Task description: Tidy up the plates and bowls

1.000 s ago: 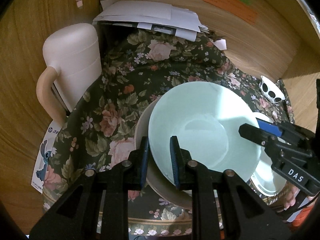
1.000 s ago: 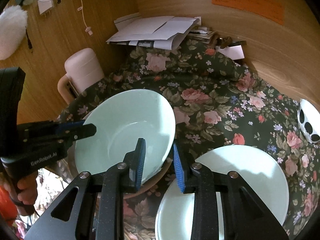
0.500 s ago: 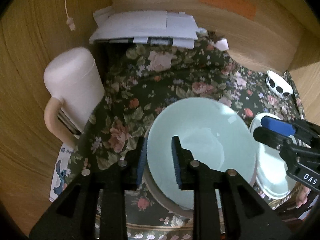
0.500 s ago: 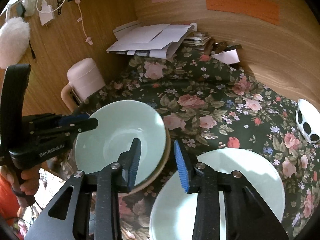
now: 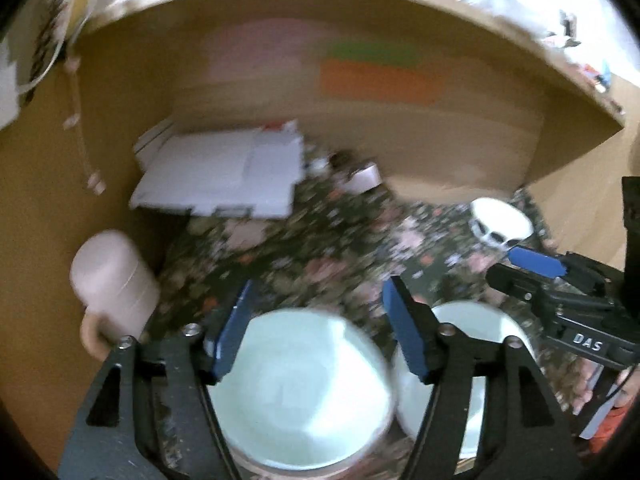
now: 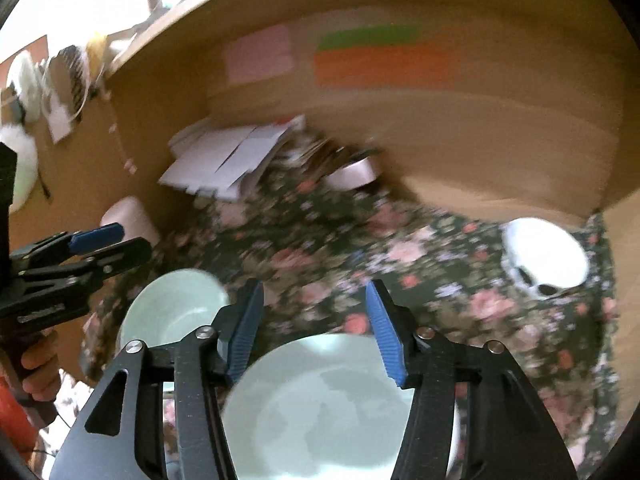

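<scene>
Right claw just opening, empty, above pale green plate, floral cloth

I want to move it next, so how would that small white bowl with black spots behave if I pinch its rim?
The spotted bowl looks glazed and rigid, so the pads may slip on its rim. It appears to lie tilted on the soft floral cloth, so a push might rock it. Probably ceramic: light, but likely to chip if dropped.

A dark floral tablecloth covers the desk. White papers are stacked in its far left corner, a pale pink jug stands at its left edge, and coloured notes stick to the wooden back panel.
</scene>
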